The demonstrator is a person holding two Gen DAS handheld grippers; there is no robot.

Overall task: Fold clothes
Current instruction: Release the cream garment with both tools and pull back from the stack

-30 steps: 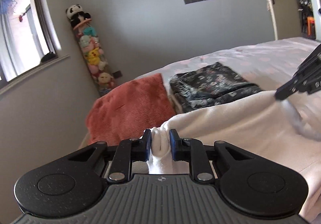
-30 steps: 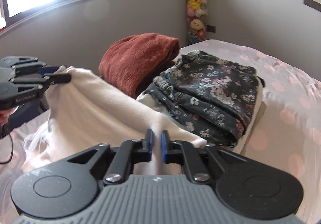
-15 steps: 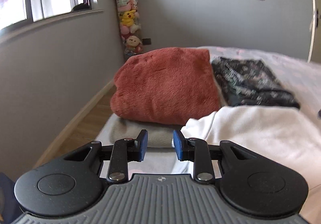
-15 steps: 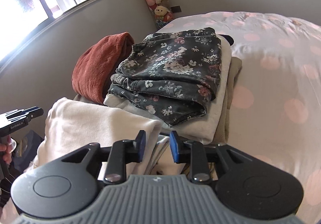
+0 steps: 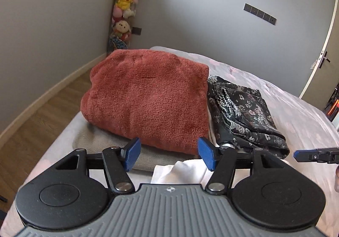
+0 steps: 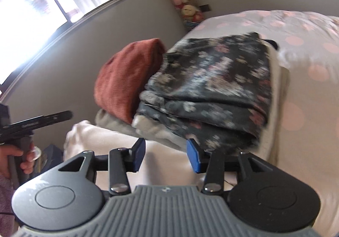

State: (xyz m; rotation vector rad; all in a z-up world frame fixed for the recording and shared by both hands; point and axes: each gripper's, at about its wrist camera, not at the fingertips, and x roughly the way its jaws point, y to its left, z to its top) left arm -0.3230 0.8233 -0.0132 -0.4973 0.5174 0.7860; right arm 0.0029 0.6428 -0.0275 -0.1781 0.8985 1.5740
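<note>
I count two grippers in my hands: my left gripper (image 5: pixel 168 155) and my right gripper (image 6: pixel 166 155), each with two blue pads, four pads between them.

On the bed (image 5: pixel 296 114) I count five pieces of clothing. Far left is one rust-red fleece (image 5: pixel 148 101), with one grey-beige folded piece (image 5: pixel 95 141) under it. Right of those is one dark floral garment (image 6: pixel 211 80), with one pale folded piece (image 6: pixel 275 92) beneath it. Nearest to me lies one cream garment (image 6: pixel 101 137).

One column of plush toys (image 5: pixel 125 10) stands in the far corner; I make out about six toys, the upper ones cut off.
</note>
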